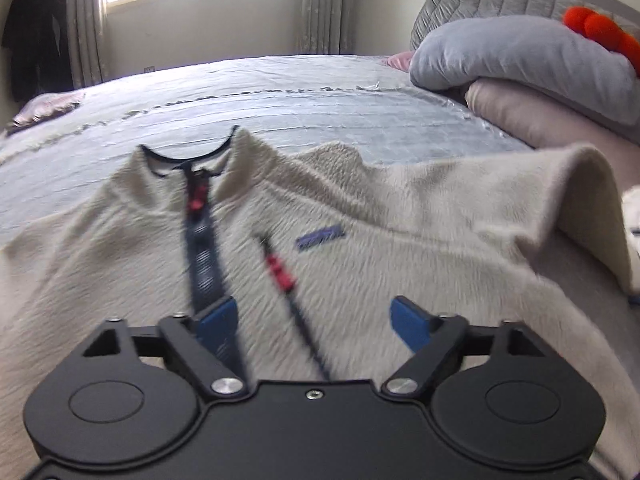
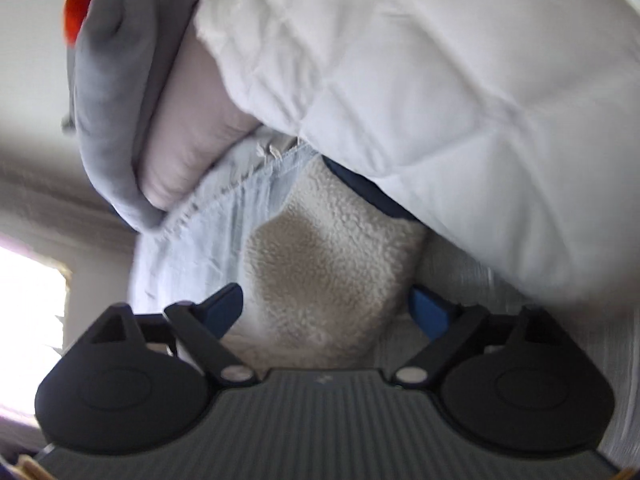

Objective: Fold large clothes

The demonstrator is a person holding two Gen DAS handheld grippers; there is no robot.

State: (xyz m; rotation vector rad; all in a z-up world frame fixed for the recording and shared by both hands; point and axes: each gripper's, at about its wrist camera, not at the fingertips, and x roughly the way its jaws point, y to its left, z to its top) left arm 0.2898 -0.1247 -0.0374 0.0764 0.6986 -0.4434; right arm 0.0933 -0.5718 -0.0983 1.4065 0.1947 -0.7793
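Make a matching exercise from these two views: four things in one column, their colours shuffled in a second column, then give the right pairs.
Things:
1. fleece pullover
2. top pillow
3. pom-poms
4. left gripper pads

Colours:
A. orange-red
B. blue
C. cream
D. grey

Pairs: 1-C, 2-D, 3-A, 4-B

Bed (image 1: 280,96) carries cream fleece (image 1: 360,240) and stacked pillows (image 1: 520,60).
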